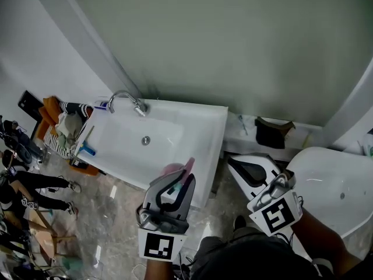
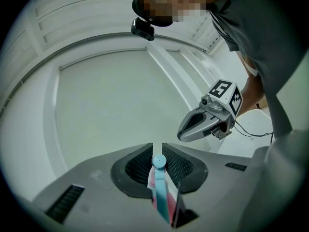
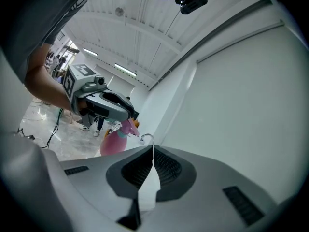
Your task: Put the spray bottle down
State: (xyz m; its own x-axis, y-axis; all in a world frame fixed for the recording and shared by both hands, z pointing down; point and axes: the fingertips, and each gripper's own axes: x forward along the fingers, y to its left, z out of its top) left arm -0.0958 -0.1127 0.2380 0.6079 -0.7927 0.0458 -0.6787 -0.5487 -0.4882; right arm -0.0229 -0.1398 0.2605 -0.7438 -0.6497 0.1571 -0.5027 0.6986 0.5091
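From the head view: holding the bottle in the left gripper, seemingly over the near rim of the sink. Could tip into the basin or drop to the floor if set on that narrow edge. Across the basin, only the faucet; off left, a basket of cloths. Right gripper kept well apart, beside a tub.

From the left gripper view: clamped on the bottle's thin blue-and-pink head, not its body. Might swing, twist or slip free if lowered fast.

From the right gripper view: closed on nothing, jaws together. Looking at the pink bottle hanging under the left gripper, faucet beyond it. No obstruction seen along the way down.
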